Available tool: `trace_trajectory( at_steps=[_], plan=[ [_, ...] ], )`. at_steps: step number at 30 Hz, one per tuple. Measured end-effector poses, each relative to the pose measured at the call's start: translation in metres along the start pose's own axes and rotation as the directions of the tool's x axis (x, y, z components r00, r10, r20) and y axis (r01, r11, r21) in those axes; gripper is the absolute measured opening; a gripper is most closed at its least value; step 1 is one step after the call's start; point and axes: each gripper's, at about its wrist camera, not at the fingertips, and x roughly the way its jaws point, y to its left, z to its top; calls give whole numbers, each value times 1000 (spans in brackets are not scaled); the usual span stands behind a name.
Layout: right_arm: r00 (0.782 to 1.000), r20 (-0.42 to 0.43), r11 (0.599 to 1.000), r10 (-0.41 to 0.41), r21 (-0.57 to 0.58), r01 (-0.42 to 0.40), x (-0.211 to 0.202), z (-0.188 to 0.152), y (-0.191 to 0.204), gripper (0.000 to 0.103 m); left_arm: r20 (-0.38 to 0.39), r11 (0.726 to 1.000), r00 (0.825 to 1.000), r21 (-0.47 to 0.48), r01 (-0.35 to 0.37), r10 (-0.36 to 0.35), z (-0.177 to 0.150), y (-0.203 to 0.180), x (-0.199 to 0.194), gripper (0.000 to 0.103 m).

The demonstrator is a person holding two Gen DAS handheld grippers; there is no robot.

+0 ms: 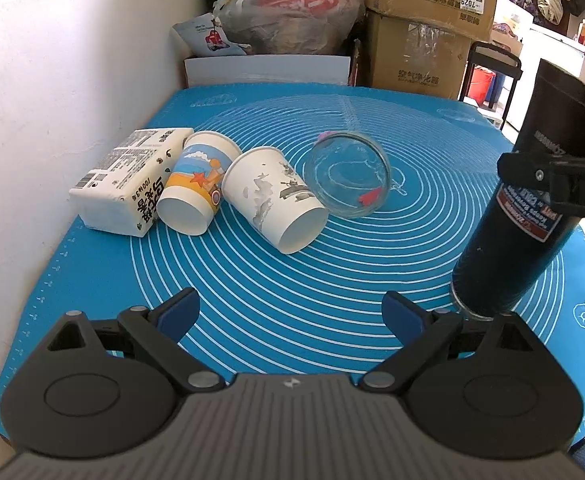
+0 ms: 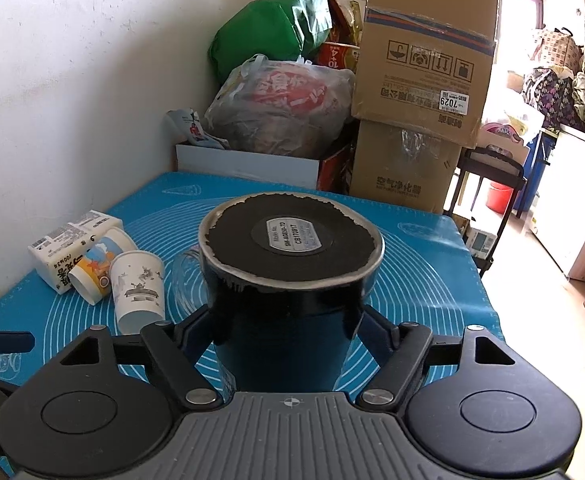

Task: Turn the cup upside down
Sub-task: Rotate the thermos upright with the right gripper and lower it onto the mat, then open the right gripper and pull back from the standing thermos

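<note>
A dark blue metal cup (image 2: 288, 300) is upside down, its black base with a silver label facing up. My right gripper (image 2: 282, 326) is shut on its sides. In the left wrist view the same cup (image 1: 512, 240) stands tilted at the right of the blue mat (image 1: 292, 280), mouth end near the mat, held by the right gripper's black fingers (image 1: 532, 170). My left gripper (image 1: 290, 314) is open and empty, low over the mat's near side, left of the cup.
On the mat's left lie a white tissue pack (image 1: 126, 182), a colourful paper cup (image 1: 198, 182), a white paper cup (image 1: 274, 198) and a clear glass (image 1: 350, 172), all on their sides. Cardboard boxes (image 1: 424, 24) and bags (image 1: 288, 8) stand behind; a white wall is at the left.
</note>
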Motion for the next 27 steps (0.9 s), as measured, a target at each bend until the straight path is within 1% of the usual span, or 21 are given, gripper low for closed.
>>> trace_trajectory(
  at_steps=[6, 8, 13, 17, 27],
  plan=[
    [1000, -1, 999, 20, 28, -20, -17, -8, -6, 83, 24, 1000, 1000, 10, 14, -14, -2, -5, -16, 97],
    [1000, 8, 999, 25, 34, -25, -28, -13, -8, 87, 43, 1000, 999, 13, 18, -18, -3, -8, -25, 97],
    [999, 19, 998, 26, 62, -27, -58, -28, -18, 87, 80, 999, 996, 28, 35, -37, -6, -15, -46, 97],
    [999, 23, 995, 31, 89, -33, -82, -42, -25, 92, 101, 998, 994, 42, 46, -50, -12, -23, -63, 97],
    [1000, 14, 993, 28, 113, -29, -128, -74, -31, 93, 112, 991, 990, 112, 73, -86, -40, -46, -94, 97]
  ],
)
